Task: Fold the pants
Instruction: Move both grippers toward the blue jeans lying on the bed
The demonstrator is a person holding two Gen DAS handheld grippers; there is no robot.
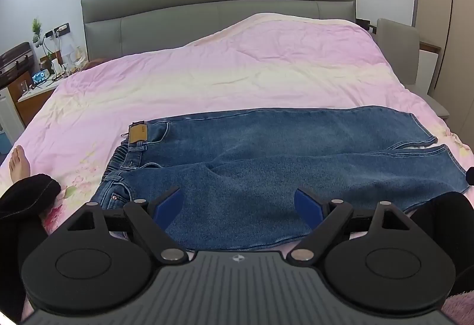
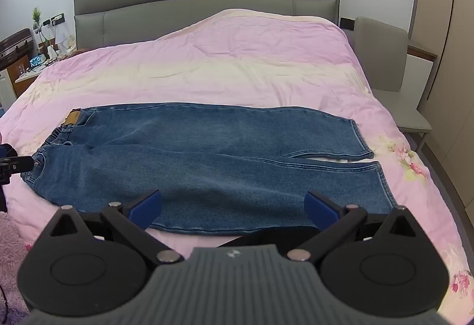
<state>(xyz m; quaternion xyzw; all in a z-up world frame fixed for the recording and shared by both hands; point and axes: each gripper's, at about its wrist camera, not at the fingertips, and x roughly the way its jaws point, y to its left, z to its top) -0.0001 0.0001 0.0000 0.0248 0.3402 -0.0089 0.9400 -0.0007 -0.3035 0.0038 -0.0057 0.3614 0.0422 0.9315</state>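
Observation:
Blue jeans [image 1: 266, 159] lie flat across a pink bed cover [image 1: 237, 70], waistband to the left with a tan leather patch [image 1: 137, 132], leg cuffs to the right. My left gripper [image 1: 238, 206] is open and empty, hovering over the near thigh of the jeans. In the right wrist view the jeans [image 2: 207, 156] show whole; my right gripper [image 2: 232, 208] is open and empty over the near leg's lower edge. The left gripper's tip [image 2: 14, 165] shows at the left edge beside the waistband.
A grey headboard [image 1: 219, 1] stands at the back. A cluttered nightstand [image 1: 44, 79] is at the left, a grey chair [image 2: 385, 64] at the right. A bare foot [image 1: 17, 165] and dark trouser legs [image 1: 26, 197] rest on the bed's near left.

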